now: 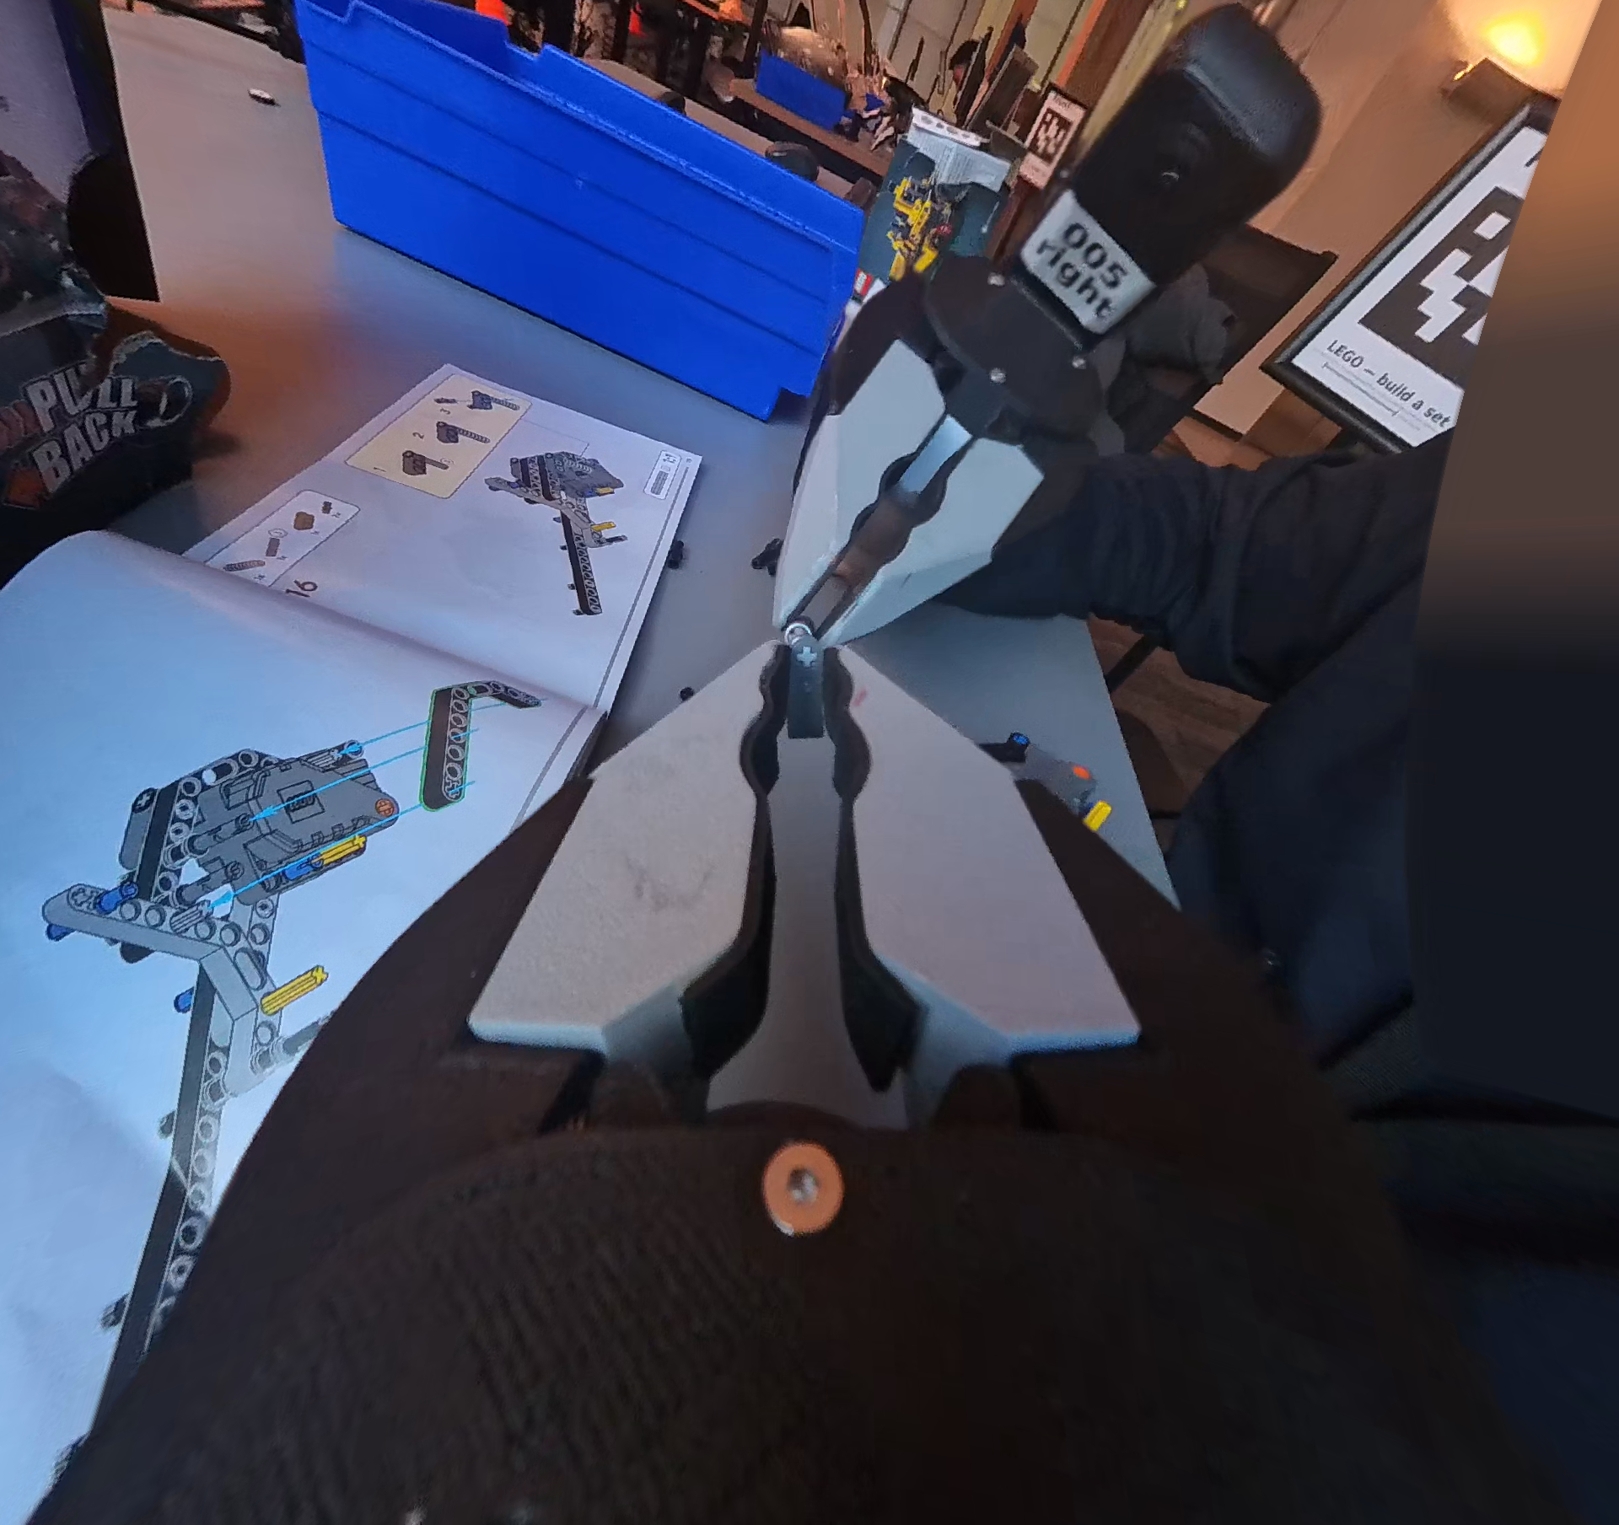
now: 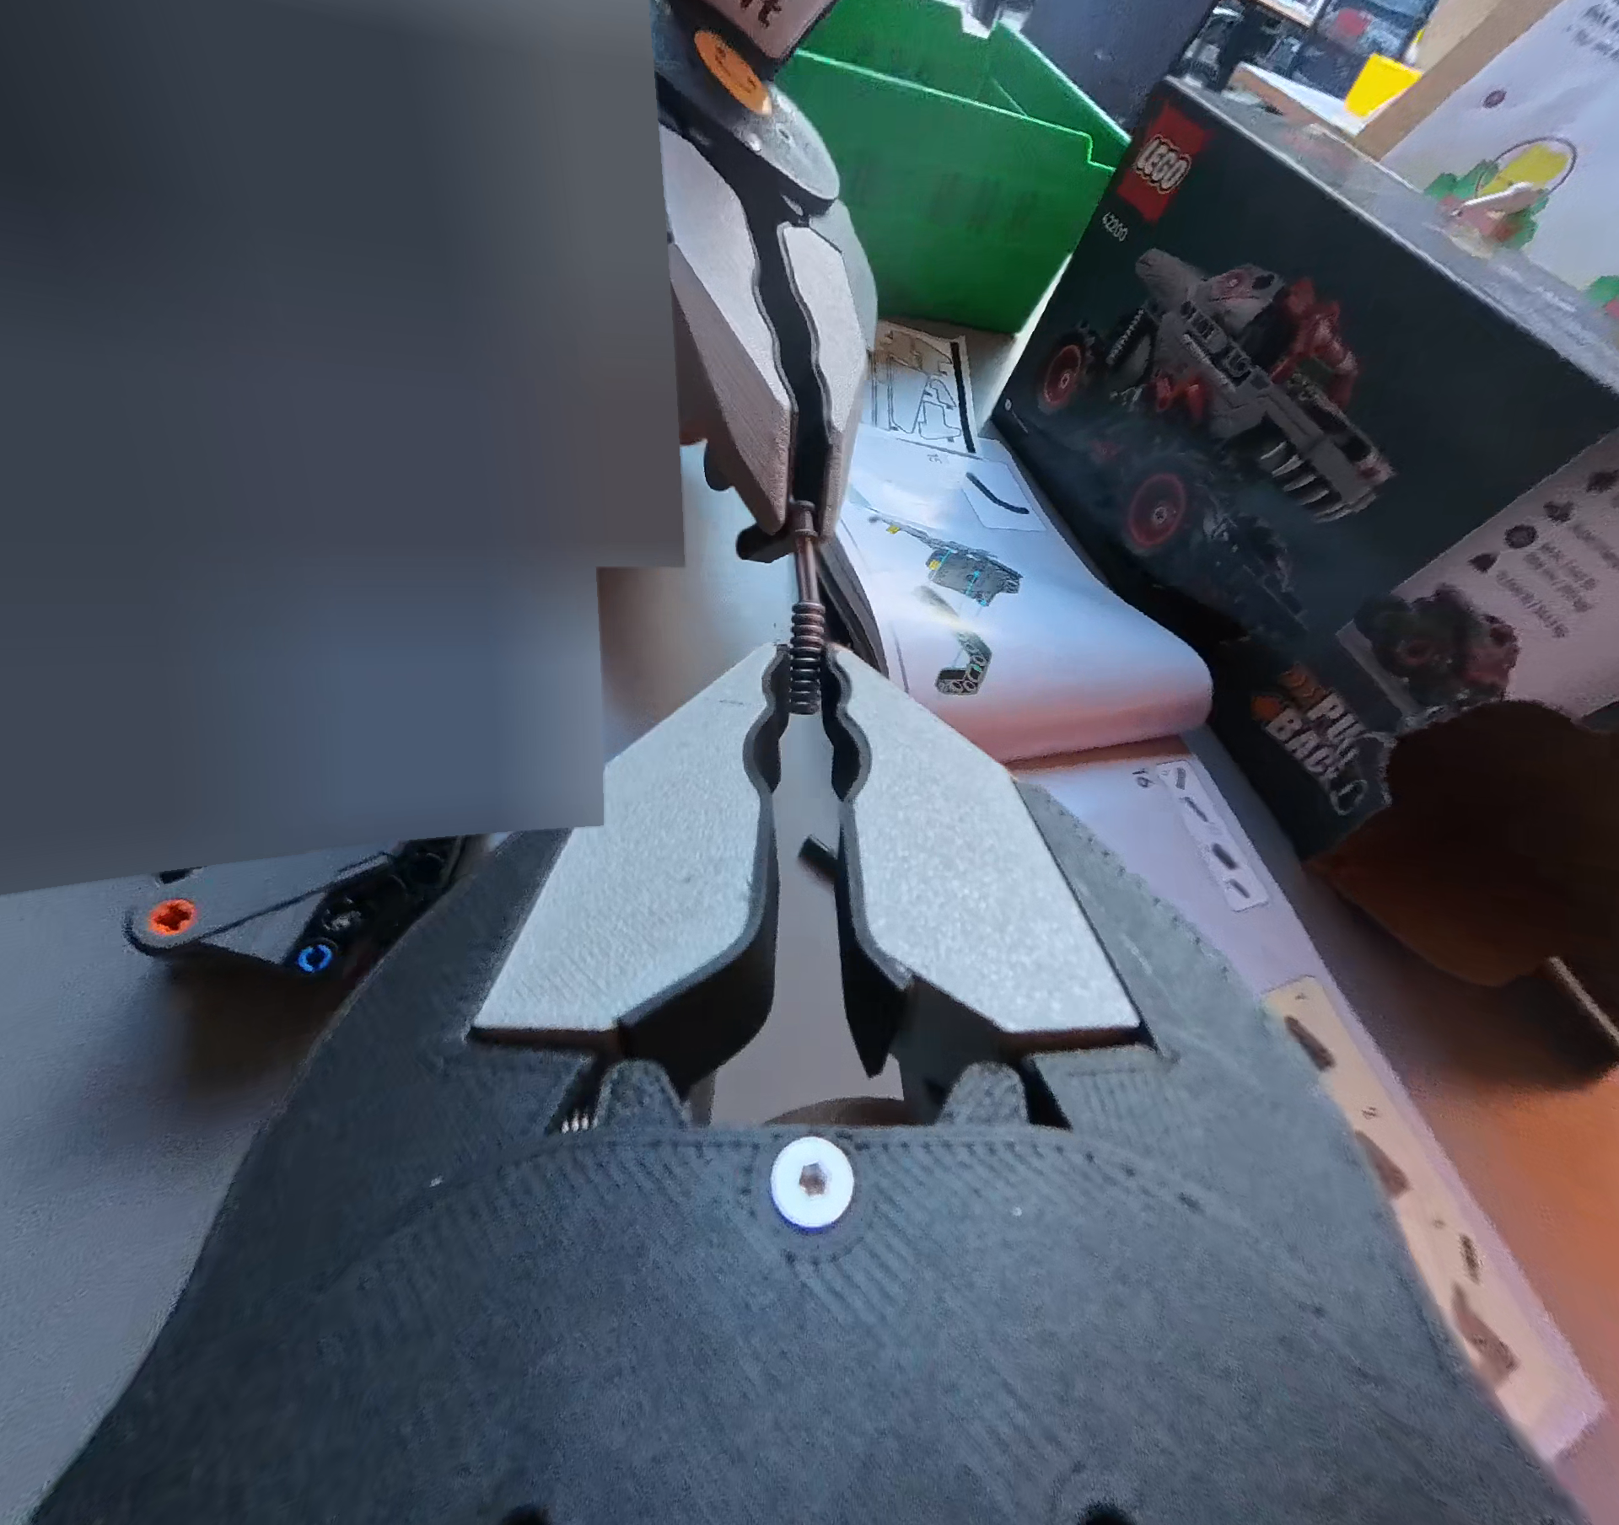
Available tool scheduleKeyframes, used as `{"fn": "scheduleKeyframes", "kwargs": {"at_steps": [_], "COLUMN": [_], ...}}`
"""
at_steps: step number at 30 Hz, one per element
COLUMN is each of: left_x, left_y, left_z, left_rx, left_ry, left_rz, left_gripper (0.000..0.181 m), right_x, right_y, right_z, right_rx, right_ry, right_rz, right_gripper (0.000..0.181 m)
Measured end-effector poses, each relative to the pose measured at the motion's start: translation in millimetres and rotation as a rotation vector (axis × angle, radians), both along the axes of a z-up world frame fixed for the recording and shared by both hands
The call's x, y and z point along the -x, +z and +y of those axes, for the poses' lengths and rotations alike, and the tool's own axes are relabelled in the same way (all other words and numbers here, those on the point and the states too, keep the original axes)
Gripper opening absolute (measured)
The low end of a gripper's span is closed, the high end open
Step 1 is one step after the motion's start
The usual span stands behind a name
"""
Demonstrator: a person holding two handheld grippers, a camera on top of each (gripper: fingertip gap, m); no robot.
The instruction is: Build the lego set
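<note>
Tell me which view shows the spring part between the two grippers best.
The right wrist view: the coiled spring on its rod shows side-on, running from the right gripper to the left gripper. The left wrist view shows only the rod's small end, where both grippers' fingers meet.

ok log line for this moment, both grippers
left gripper: shut on dark connector | right gripper: shut on spring axle | tips meeting above table | stage: joining parts

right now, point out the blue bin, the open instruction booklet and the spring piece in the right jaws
blue bin (image 1: pixel 561 204): left wrist view, its long side wall
instruction booklet (image 1: pixel 289 633): left wrist view, bare part of the open page
spring piece (image 2: pixel 806 660): right wrist view, its coiled section
</note>
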State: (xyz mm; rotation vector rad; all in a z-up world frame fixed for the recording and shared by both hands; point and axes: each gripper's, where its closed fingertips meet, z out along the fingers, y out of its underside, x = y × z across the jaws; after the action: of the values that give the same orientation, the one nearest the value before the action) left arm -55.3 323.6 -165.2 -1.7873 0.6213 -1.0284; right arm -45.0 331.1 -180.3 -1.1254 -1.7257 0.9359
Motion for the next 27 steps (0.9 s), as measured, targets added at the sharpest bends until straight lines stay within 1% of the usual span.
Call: {"fn": "scheduleKeyframes", "kwargs": {"at_steps": [1,3,5,8,10,12,14,18,21,22,25,27], "left_x": [0.0,0.0,-0.2,0.0,-6.1,-13.8,-12.8,0.7,4.4,4.3,3.1,2.9], "left_y": [-2.2,-7.4,-12.0,-17.3,-16.0,-8.8,-12.1,-15.1,-15.6,-15.6,-16.0,-15.5], "left_z": [0.1,0.2,0.3,0.2,-4.2,-9.3,-7.9,-0.3,2.3,2.2,1.2,0.5], "left_rx": [0.003,0.016,0.044,0.077,0.078,0.071,0.089,0.091,0.112,0.112,0.108,0.106], "left_ry": [0.001,0.002,0.004,0.004,-0.034,-0.070,-0.059,-0.006,0.008,0.007,0.000,-0.005], "left_rz": [0.014,0.043,0.059,0.075,0.058,0.000,0.013,0.039,0.023,0.023,0.031,0.028], "left_gripper": [0.006,0.006,0.006,0.005,0.005,0.005,0.005,0.005,0.005,0.005,0.006,0.005], "right_x": [-0.1,-0.2,-0.4,-0.3,0.5,0.9,0.3,-6.4,-13.5,-17.1,-34.5,-50.7], "right_y": [-2.2,-7.3,-11.0,-3.3,4.4,0.5,-0.8,-10.6,-7.7,-9.4,-22.9,-33.9], "right_z": [-0.3,-0.6,-1.0,-4.2,-9.0,-5.9,-1.3,18.9,31.8,34.0,32.0,25.2], "right_rx": [-0.030,-0.062,-0.054,0.003,0.068,0.037,0.010,-0.010,0.032,0.047,0.091,0.107], "right_ry": [-0.001,0.000,0.009,0.032,0.055,0.037,0.013,-0.053,-0.080,-0.079,-0.052,-0.030], "right_rz": [-0.006,-0.021,-0.028,0.025,0.058,0.037,0.039,-0.057,-0.055,-0.078,-0.207,-0.293], "right_gripper": [0.004,0.004,0.004,0.003,0.000,0.000,0.000,0.000,0.000,0.000,0.001,0.009]}}
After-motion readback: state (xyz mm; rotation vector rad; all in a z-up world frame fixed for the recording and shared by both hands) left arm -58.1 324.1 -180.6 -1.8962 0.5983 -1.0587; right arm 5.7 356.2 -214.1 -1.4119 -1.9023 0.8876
